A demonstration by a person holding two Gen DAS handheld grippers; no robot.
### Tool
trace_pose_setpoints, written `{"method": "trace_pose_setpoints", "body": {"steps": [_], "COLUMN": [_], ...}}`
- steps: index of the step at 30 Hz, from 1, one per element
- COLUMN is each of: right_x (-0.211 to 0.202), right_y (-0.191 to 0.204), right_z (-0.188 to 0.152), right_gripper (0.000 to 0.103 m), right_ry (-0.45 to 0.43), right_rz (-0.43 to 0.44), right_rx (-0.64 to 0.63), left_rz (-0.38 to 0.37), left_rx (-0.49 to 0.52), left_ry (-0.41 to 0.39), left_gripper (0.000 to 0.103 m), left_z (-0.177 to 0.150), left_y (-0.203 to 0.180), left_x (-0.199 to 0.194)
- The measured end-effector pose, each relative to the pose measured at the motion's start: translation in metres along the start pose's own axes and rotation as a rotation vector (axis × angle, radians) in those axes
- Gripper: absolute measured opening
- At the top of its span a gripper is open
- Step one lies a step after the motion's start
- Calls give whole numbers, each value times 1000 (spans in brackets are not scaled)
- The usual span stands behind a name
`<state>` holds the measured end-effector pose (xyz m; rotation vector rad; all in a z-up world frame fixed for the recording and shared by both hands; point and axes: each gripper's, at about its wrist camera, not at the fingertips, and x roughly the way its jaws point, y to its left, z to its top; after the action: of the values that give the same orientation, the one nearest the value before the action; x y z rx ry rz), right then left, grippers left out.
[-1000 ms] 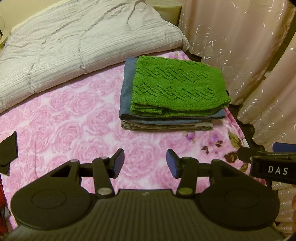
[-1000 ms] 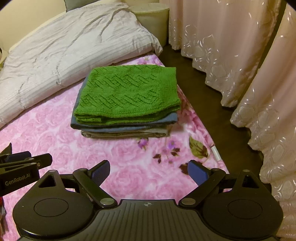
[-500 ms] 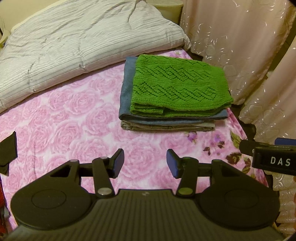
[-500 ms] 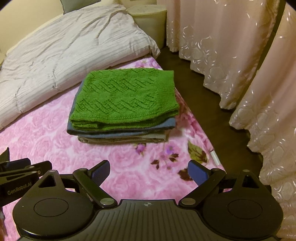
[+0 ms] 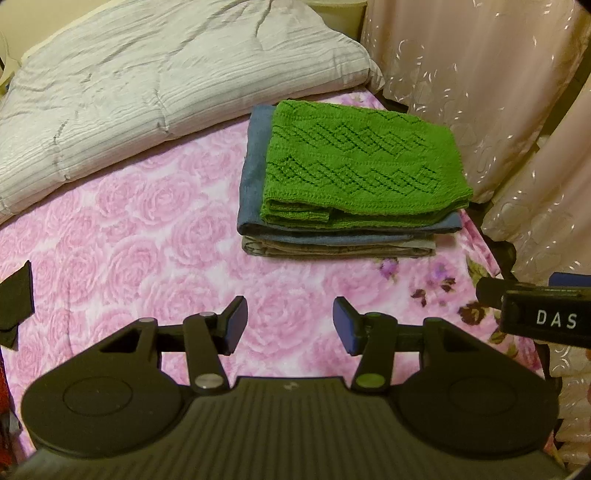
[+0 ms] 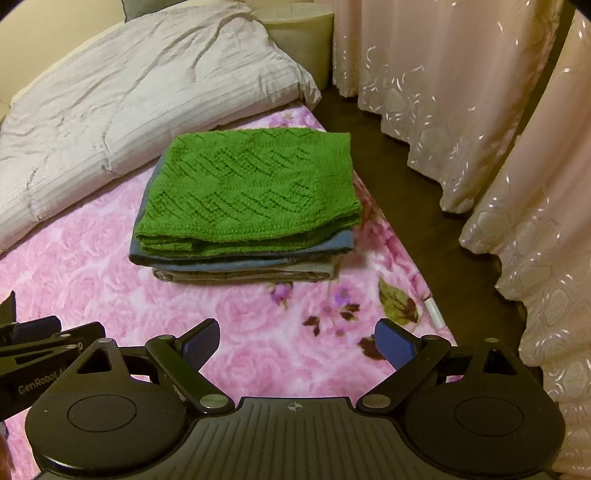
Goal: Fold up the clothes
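- A folded green knit sweater [image 5: 364, 166] lies on top of a stack of three folded clothes on the pink rose-print blanket [image 5: 155, 258], near the blanket's right edge.
- Under it lies a folded blue garment [image 5: 255, 177], which sticks out past the sweater on the left, and under that a grey-beige garment [image 5: 332, 250] showing only as a thin front edge.
- The left gripper [image 5: 290, 325] hangs above the blanket in front of the stack, its blue-padded jaws apart with nothing between them.
- The right gripper [image 6: 297, 341] hangs just beside it, jaws spread wider, also holding nothing; both are well short of the stack.
- Bare blanket lies between the grippers and the clothes.
- A crumpled grey-white quilt [image 5: 147, 81] is piled behind the stack and to its left, its near edge close to the blue garment.
- Pale pink curtains [image 6: 461, 92] with an embroidered pattern hang to the right, across a strip of dark floor [image 6: 424, 221].
- A pale round container [image 6: 299, 33] stands behind the quilt's far corner.
- A piece of black cloth [image 5: 14, 302] shows at the left edge of the left wrist view.
- A small white stick-like thing [image 6: 433, 312] lies at the blanket's right edge; what it is cannot be told.
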<state>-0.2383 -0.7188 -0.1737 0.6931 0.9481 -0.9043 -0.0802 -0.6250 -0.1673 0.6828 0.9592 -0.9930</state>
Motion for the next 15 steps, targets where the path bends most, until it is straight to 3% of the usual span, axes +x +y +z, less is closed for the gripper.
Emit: {"method": "trace_pose_setpoints", "body": {"steps": [15], "right_x": [15], "right_y": [0], "right_z": [4], "right_gripper": [93], "right_ry": [20], "right_rz": [-11], "right_rx": [0], "left_rz": [-6], "left_rx": [3], "left_ry": [2], "left_gripper": [47], "left_z": [10], "left_y": [-1], "left_x": [13]}}
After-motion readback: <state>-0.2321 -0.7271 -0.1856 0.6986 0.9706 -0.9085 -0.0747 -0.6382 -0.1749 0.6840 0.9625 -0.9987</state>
